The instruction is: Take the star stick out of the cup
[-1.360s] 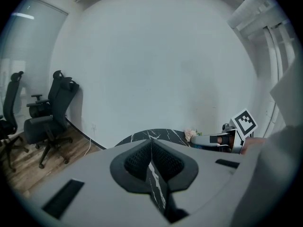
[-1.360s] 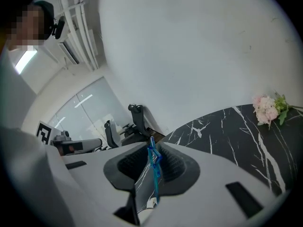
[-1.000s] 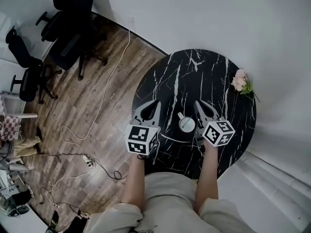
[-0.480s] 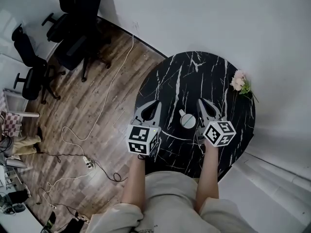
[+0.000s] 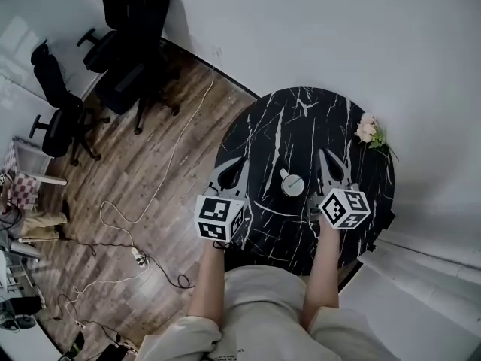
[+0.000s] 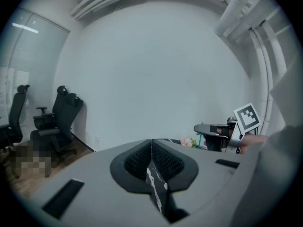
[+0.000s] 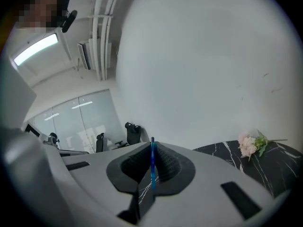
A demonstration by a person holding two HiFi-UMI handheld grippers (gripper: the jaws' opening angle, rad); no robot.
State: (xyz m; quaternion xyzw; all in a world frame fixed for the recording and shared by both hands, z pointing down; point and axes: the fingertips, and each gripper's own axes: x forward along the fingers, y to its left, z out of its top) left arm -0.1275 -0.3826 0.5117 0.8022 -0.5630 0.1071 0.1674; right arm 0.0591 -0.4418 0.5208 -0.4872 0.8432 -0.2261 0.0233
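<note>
A small grey cup [image 5: 292,185] stands on the round black marble table [image 5: 301,119], between my two grippers. My right gripper [image 5: 325,155] is to the right of the cup and shut on a thin blue stick [image 7: 152,162], which stands upright between the pads; its star end is not visible. In the right gripper view the right gripper [image 7: 152,167] points toward the white wall. My left gripper [image 5: 242,161] hovers over the table's left edge, shut with nothing in it; in its own view the left gripper [image 6: 151,148] shows its pads meeting.
A pink flower sprig [image 5: 370,128] lies at the table's far right edge, also seen as the flowers [image 7: 249,144]. Black office chairs [image 5: 128,43] stand on the wood floor to the left, with cables [image 5: 135,224] trailing across it. A white wall lies beyond the table.
My right gripper has shifted to the right, away from the cup, still clamped. The left gripper has stayed about where it was. The head camera has drifted a little.
</note>
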